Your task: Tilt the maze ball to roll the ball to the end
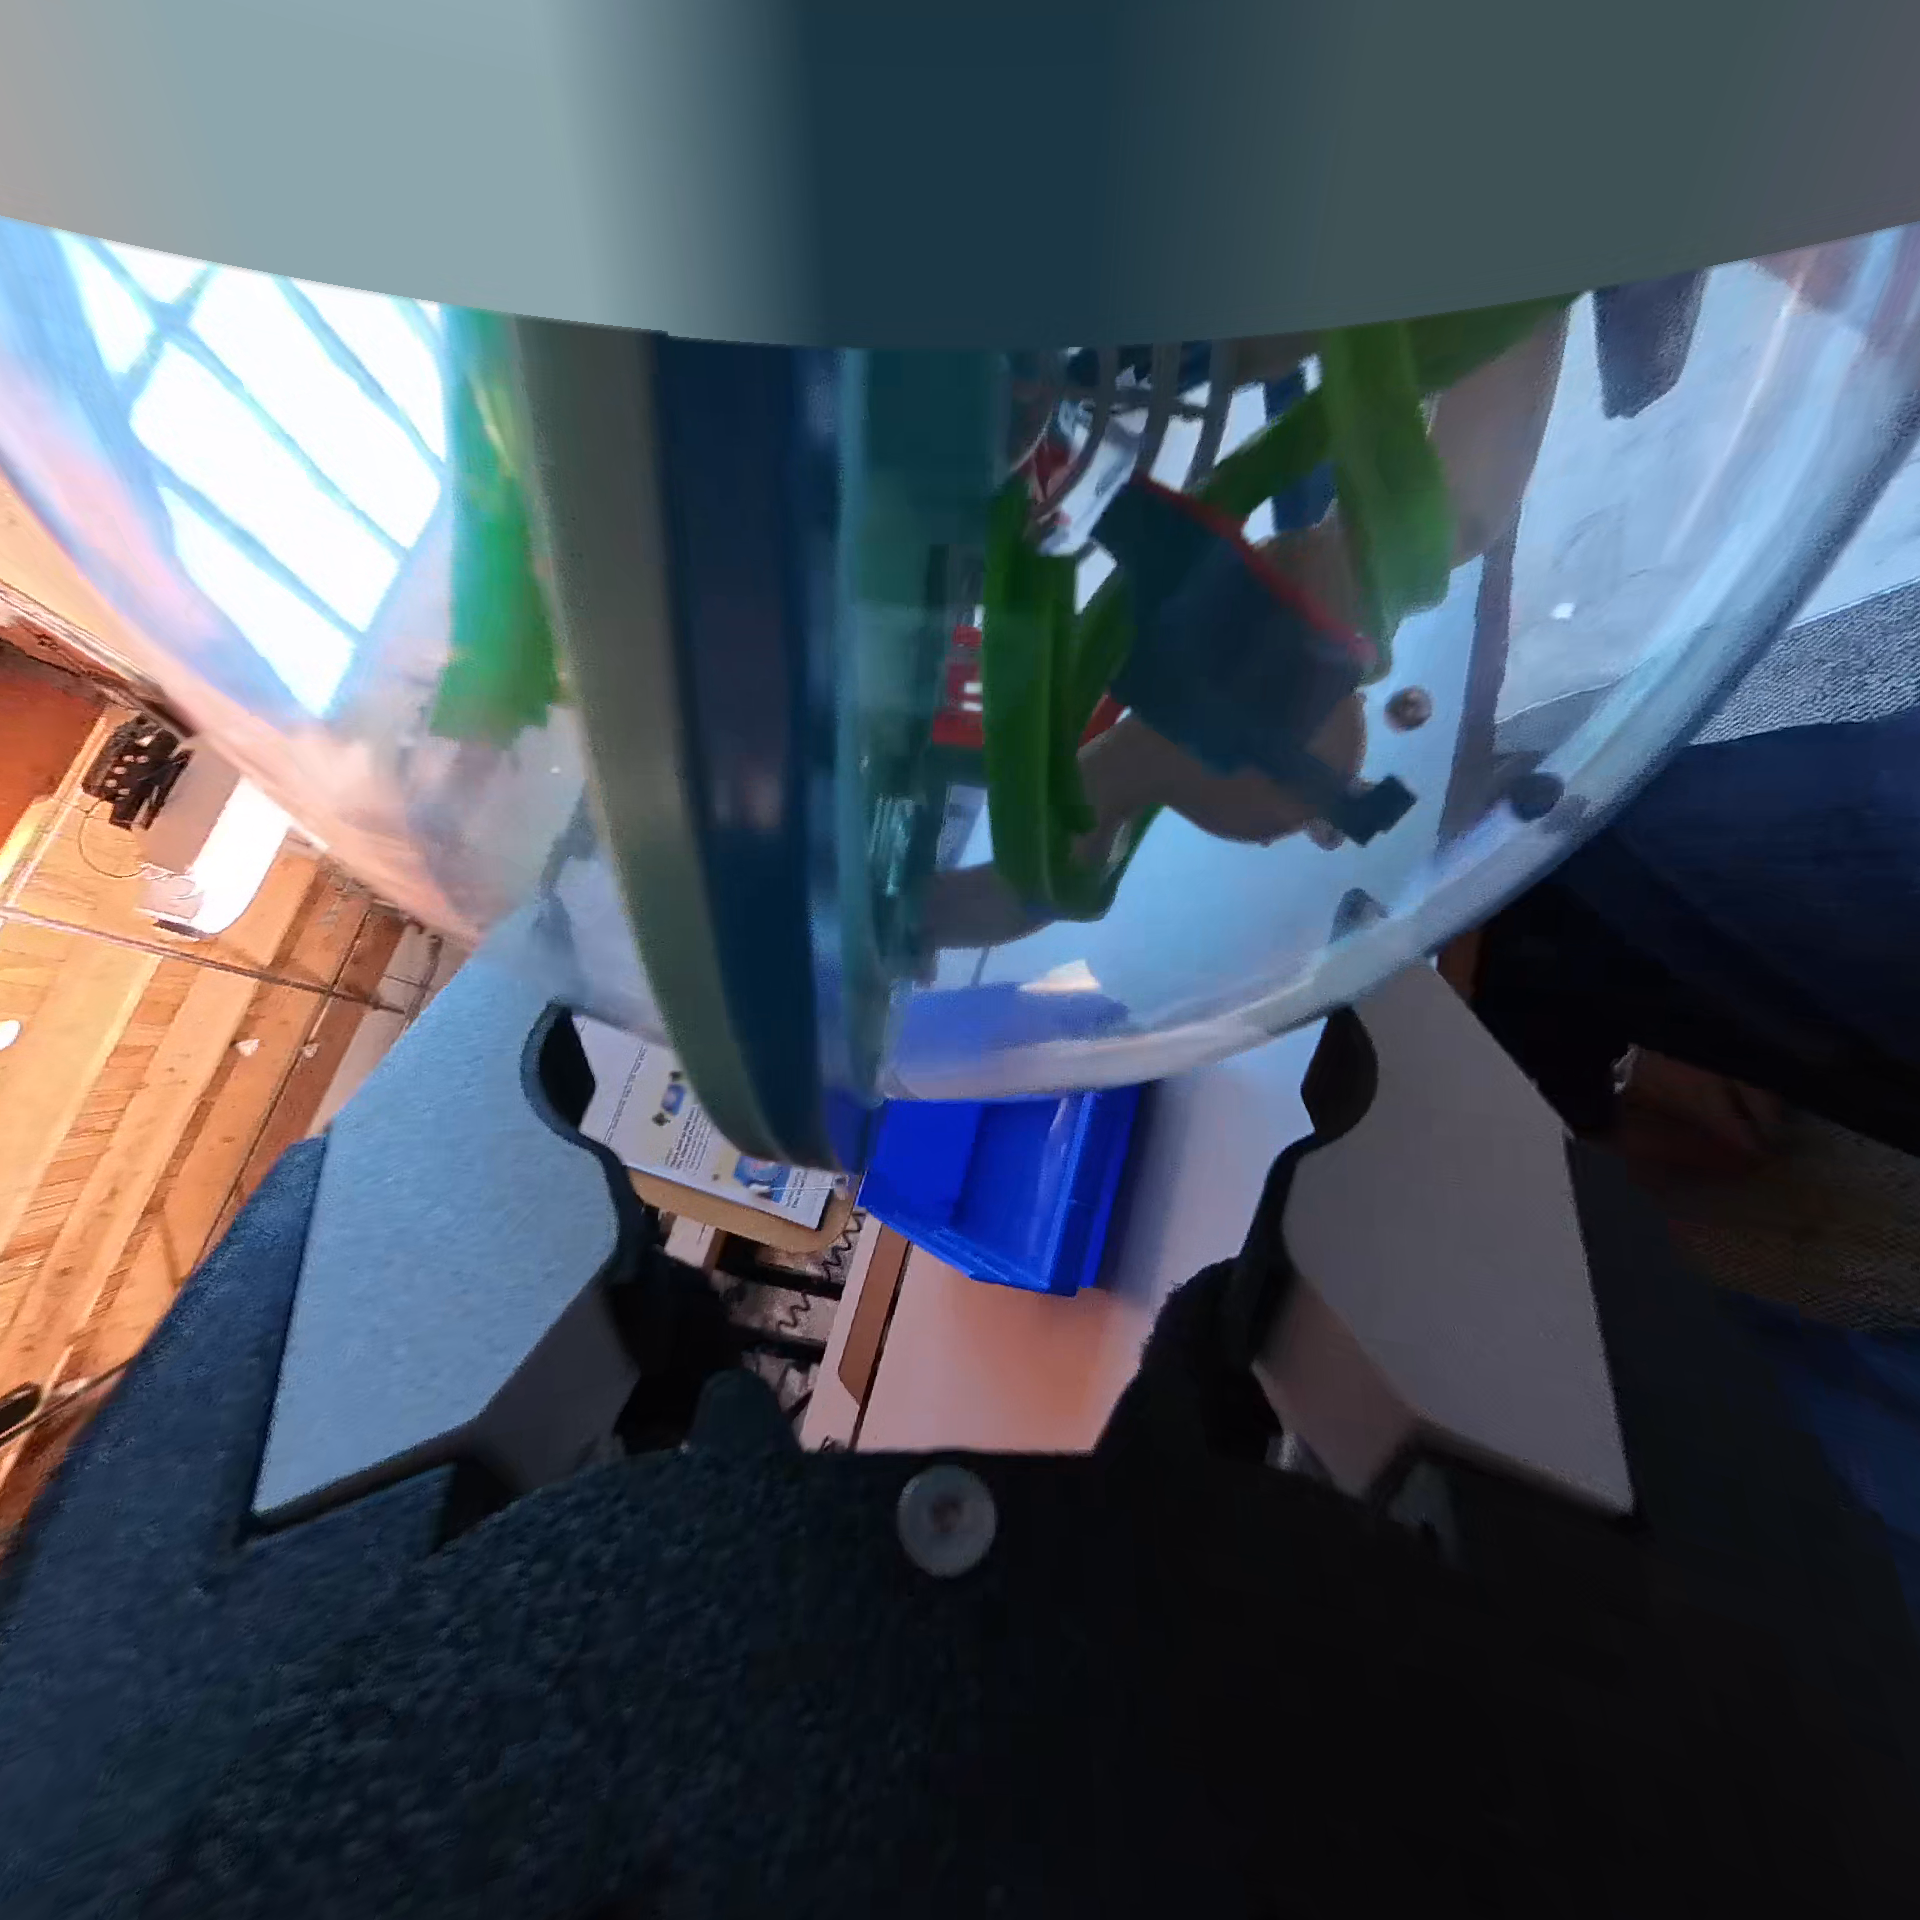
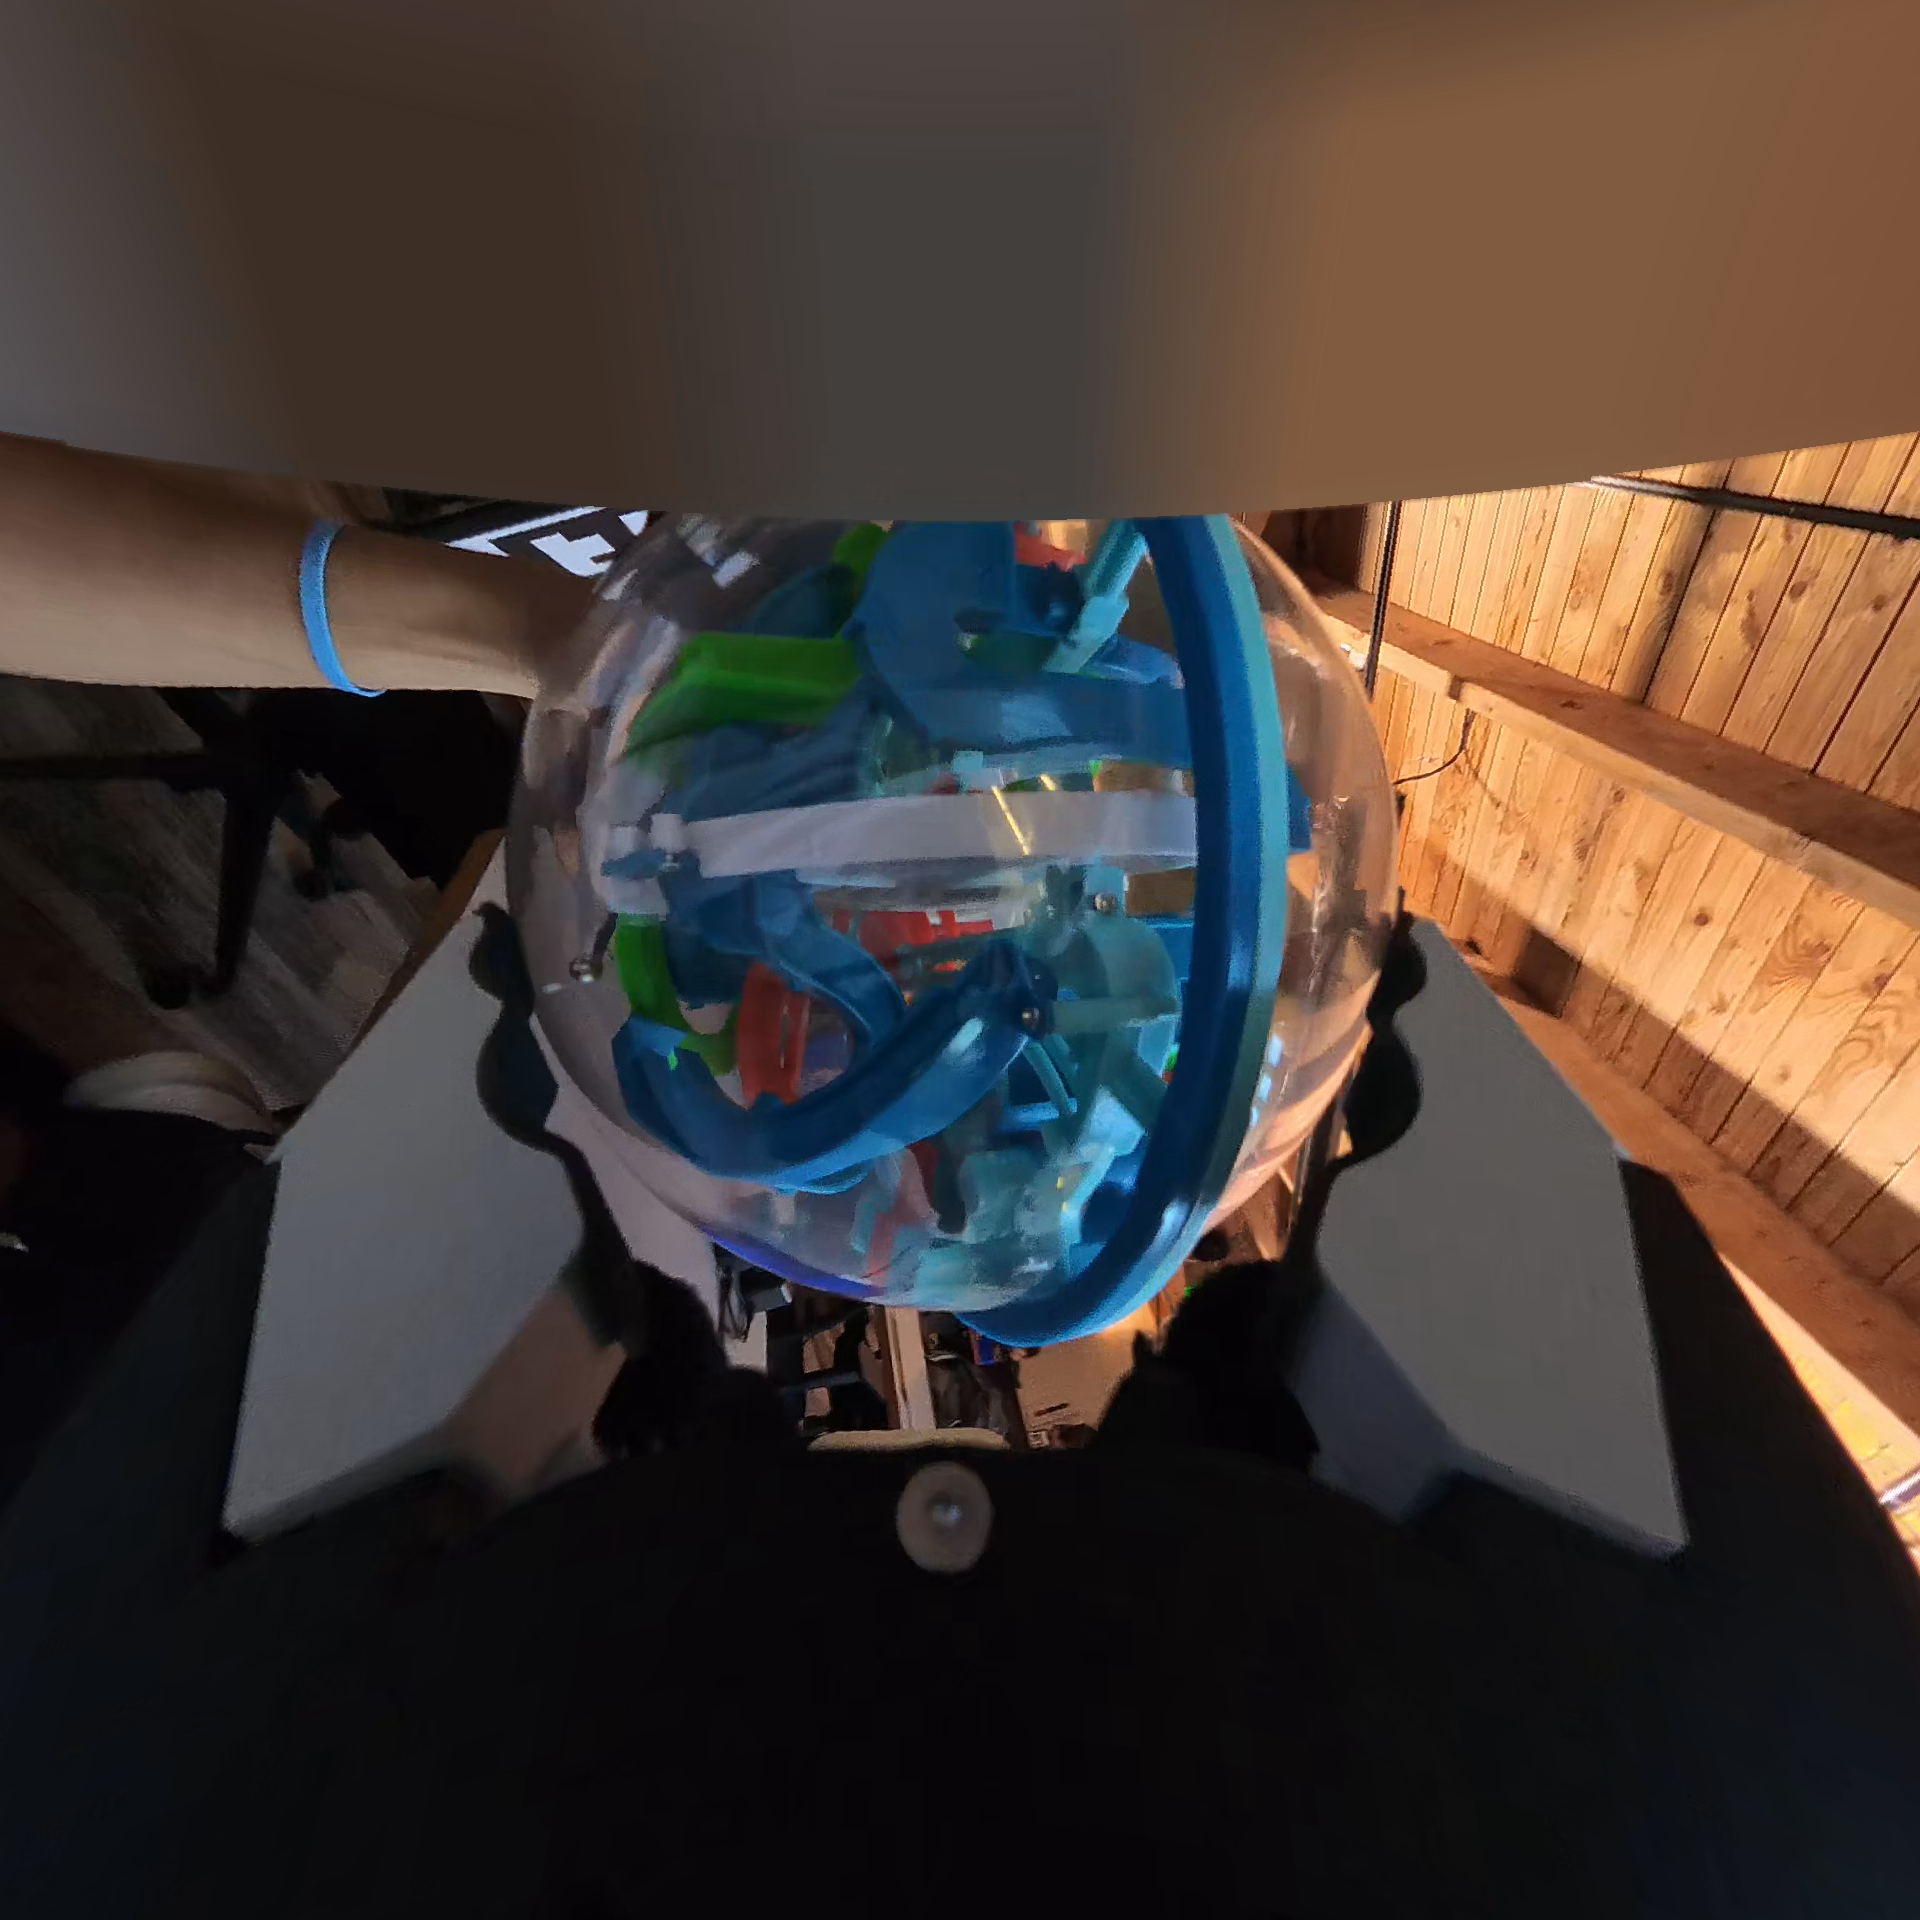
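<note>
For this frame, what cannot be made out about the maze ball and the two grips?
- Left wrist view: maze ball fills the frame, smeared and glary; its tracks are unreadable.
- Both views: upper sphere covered by blur patches.
- Right wrist view: maze ball tracks clear, but the small rolling ball and the end cannot be identified.

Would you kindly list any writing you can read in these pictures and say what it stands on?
Printed sheet, seen past the maze ball: print too small to read.
Red piece inside the ball: white marks, too blurred to read.
Nothing else bears legible writing.
</note>
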The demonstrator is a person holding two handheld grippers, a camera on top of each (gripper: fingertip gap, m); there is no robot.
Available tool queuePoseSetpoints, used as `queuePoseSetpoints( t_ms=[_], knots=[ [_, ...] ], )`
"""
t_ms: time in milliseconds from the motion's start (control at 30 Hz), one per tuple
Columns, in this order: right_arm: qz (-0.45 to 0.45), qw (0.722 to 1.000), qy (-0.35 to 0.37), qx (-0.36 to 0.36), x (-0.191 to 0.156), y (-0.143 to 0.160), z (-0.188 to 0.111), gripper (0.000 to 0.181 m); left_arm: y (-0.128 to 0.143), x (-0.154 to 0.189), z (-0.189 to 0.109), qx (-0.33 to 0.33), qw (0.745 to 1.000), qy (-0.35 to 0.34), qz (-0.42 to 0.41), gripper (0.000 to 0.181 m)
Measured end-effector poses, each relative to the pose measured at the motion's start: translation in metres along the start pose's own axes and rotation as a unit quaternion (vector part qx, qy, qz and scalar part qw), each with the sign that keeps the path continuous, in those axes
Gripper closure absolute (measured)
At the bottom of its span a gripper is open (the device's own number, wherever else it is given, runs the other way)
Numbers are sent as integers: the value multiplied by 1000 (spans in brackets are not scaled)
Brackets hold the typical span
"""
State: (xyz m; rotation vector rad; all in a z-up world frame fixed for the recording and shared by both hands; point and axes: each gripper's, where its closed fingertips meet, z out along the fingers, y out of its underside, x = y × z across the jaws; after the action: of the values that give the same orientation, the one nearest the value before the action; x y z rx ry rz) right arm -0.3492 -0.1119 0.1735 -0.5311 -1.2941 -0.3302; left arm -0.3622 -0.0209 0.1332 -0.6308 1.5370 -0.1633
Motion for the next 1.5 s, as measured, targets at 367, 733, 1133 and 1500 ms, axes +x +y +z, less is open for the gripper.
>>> queuePoseSetpoints(
  t_ms=[367, 733, 1133, 1500],
  knots=[
    [-10, 999, 19, 32, 5, -1, -3, 28, -14, -8, -17, 5, 998, -49, 37, 44],
    [20, 993, 66, 97, 15, 14, 3, 28, -10, -23, -27, -41, 995, -76, 57, 55],
    [73, 980, 112, 147, 35, 10, -7, 28, -50, -36, -38, -47, 991, -66, 109, 52],
    [97, 972, 128, 169, 46, -4, -15, 28, -73, -39, -42, -43, 992, -49, 108, 51]
  ],
)
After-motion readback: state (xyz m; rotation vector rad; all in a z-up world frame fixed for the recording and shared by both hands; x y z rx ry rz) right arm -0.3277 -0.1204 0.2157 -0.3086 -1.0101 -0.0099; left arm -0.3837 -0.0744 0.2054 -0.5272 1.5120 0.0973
